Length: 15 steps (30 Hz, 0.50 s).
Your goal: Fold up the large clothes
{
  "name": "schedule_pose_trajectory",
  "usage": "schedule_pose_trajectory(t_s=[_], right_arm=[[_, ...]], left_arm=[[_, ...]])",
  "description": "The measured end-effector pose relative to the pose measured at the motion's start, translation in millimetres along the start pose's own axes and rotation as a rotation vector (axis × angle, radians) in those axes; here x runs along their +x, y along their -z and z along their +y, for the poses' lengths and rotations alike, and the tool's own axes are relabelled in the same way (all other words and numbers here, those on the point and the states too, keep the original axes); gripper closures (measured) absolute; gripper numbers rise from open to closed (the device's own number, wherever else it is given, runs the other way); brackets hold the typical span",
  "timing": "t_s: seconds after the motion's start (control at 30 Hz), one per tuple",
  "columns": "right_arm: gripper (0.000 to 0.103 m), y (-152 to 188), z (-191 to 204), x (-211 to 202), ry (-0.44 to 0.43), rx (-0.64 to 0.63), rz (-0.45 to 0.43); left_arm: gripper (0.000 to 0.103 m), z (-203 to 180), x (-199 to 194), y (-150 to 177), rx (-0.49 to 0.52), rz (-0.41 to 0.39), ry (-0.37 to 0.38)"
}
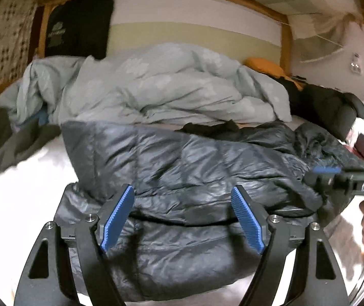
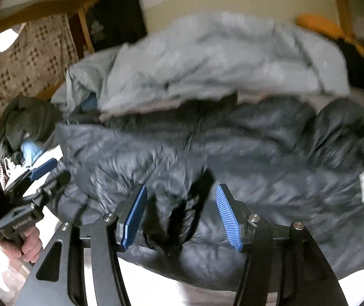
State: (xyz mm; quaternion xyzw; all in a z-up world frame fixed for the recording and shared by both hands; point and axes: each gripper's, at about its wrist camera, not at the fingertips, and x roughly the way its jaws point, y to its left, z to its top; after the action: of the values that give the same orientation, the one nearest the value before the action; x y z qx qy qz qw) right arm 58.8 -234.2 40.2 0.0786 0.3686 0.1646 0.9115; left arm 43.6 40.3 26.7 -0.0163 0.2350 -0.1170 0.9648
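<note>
A dark grey puffer jacket (image 1: 194,168) (image 2: 271,158) lies spread across the white bed sheet (image 1: 24,204). My left gripper (image 1: 182,192) hovers over the jacket's near hem with its jaws wide apart and nothing pinched between the blue pads (image 1: 117,219). It also shows at the left of the right wrist view as the left gripper (image 2: 39,170), held by a hand (image 2: 29,247). My right gripper (image 2: 181,191) is open above a bunched fold with dark edging (image 2: 171,219); its pads do not press on it. The right gripper (image 1: 327,172) appears at the jacket's right end.
A crumpled pale blue duvet (image 1: 156,86) (image 2: 220,58) is heaped behind the jacket. A black bag (image 1: 80,25) leans on the wall. An orange pillow (image 1: 263,66) and dark clothes (image 1: 329,107) lie at the right. A dark green garment (image 2: 26,119) lies at the left.
</note>
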Motion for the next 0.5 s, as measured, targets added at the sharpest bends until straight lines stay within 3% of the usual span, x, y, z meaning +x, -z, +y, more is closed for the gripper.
schedule_pose_trajectory(t_s=[0.07,0.13,0.17,0.3,0.4,0.5], right_arm=[[0.046,2,-4,8,-0.030,0.035,0.023],[0.079,2,1,6,-0.035,0.003,0.008],[0.096,1,4,0,0.001,-0.024,-0.027],[0.096,-7,-2,-45,0.307,-0.080,-0.279],[0.096,-14,-29,-57,0.537,-0.027,-0.320],[0.096,-17,-59,-62,0.637,0.055,-0.289]], left_arm=[[0.026,4,3,1,-0.017,0.009,-0.006],[0.026,6,4,0,-0.023,0.006,-0.020],[0.026,7,4,0,-0.025,0.002,-0.026],[0.026,12,1,-2,-0.036,-0.011,-0.050],[0.026,19,4,-3,-0.046,-0.001,-0.093],[0.026,28,11,-2,-0.071,0.026,-0.131]])
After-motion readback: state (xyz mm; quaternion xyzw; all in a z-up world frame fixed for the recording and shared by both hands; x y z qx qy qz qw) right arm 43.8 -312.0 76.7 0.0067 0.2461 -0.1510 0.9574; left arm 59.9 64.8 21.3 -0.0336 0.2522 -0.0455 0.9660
